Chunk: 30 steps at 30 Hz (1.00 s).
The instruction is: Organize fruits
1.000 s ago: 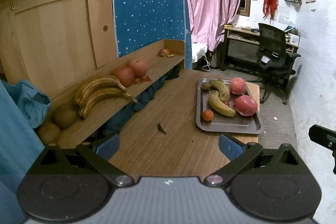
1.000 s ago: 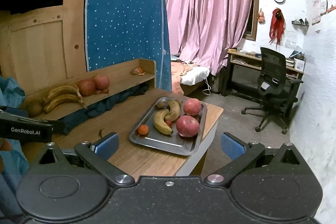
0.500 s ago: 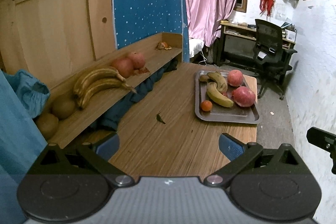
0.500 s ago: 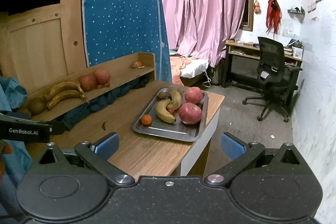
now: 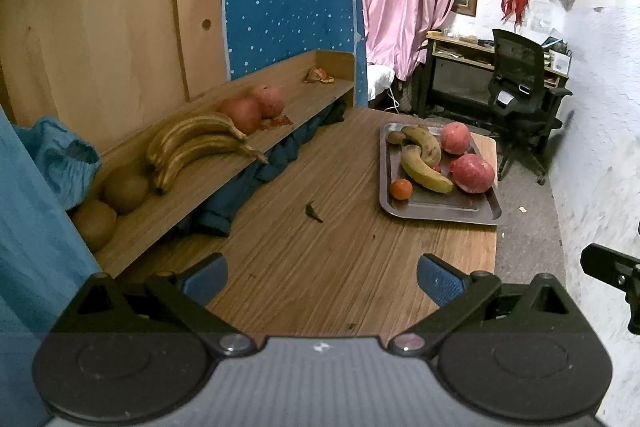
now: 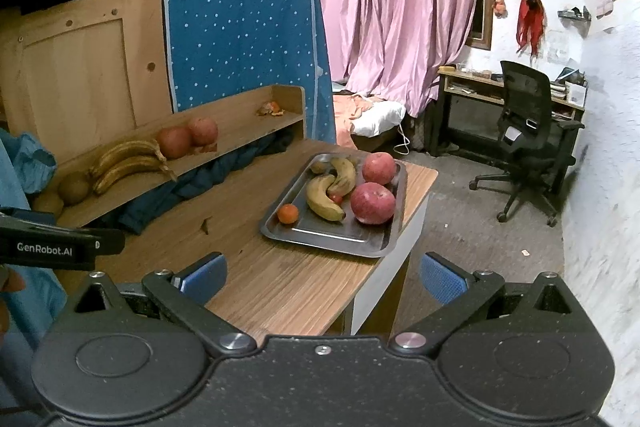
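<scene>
Hovering near the table (image 5: 320, 267), both tools empty: left gripper (image 5: 322, 277) and right gripper (image 6: 323, 277) w/ jaws spread apart. Metal tray (image 6: 332, 241) at far right of table holds two bananas (image 6: 326, 201), two red fruits (apples, prob.) (image 6: 373, 203), small orange (image 6: 288, 213). Shelf (image 5: 192, 195) on left carries banana bunch (image 5: 196, 147).

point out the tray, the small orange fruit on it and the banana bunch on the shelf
tray (image 6: 340, 241): right wrist view, bare floor near its front rim
orange fruit (image 6: 288, 214): right wrist view, its middle
banana bunch (image 5: 200, 143): left wrist view, mid-bunch
</scene>
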Motion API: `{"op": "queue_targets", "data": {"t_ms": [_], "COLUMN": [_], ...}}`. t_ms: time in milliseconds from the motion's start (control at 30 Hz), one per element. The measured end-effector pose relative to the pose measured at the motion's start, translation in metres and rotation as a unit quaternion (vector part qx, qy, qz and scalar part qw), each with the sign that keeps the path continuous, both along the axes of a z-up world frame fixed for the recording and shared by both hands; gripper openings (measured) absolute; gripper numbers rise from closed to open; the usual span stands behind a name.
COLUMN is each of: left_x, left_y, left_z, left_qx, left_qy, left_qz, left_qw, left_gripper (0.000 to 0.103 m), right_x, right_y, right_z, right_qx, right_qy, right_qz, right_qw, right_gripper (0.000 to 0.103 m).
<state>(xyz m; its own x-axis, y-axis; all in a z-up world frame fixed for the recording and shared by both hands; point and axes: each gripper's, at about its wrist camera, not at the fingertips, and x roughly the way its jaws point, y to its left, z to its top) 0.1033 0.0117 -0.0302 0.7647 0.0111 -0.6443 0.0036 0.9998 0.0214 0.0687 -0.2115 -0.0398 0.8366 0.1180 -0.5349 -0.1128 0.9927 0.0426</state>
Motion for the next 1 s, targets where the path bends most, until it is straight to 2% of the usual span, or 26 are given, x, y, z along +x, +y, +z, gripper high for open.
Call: {"op": "queue_targets", "data": {"t_ms": [1000], "left_x": [0.0005], "left_y": [0.0008], "left_z": [-0.0004], "left_qx": [0.000], "left_qy": [0.002], "left_qz": [0.000], "left_qw": [1.0000], "left_gripper": [0.103], "right_x": [0.0034], "right_y": [0.0009], "right_z": [-0.0022], "right_qx": [-0.002], "right_qy": [0.005], "right_qz": [0.001], "right_qw": [1.000], "right_gripper": [0.102]}}
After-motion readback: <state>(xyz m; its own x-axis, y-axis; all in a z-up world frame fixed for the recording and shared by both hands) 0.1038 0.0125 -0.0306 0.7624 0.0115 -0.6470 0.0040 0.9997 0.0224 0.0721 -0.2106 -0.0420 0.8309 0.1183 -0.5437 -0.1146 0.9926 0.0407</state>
